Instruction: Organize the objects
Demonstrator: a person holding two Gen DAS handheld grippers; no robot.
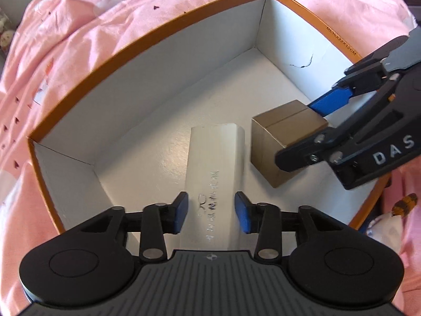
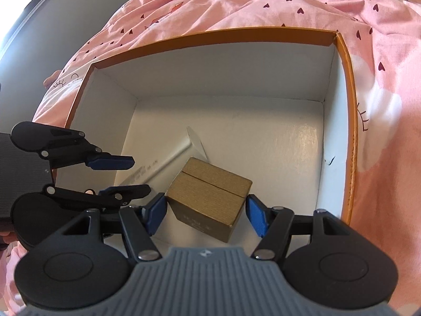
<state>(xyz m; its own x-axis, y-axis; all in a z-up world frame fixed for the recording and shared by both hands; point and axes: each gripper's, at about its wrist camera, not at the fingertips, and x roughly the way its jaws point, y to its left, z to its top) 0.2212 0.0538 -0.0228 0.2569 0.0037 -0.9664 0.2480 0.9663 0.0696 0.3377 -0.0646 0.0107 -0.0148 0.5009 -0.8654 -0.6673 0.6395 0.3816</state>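
Note:
A large open box with an orange rim and white inside lies on a pink bedsheet. A long white carton lies on the box floor. My left gripper is open, its blue pads to either side of the carton's near end, not touching. A small gold-brown box sits to the right of the carton. My right gripper is open around the gold-brown box, with small gaps at both pads. The left gripper also shows in the right wrist view, and the white carton lies behind the gold-brown box.
The pink heart-print bedsheet surrounds the big box on all sides. The far half of the box floor is bare white. A small black tear marks the right inner wall.

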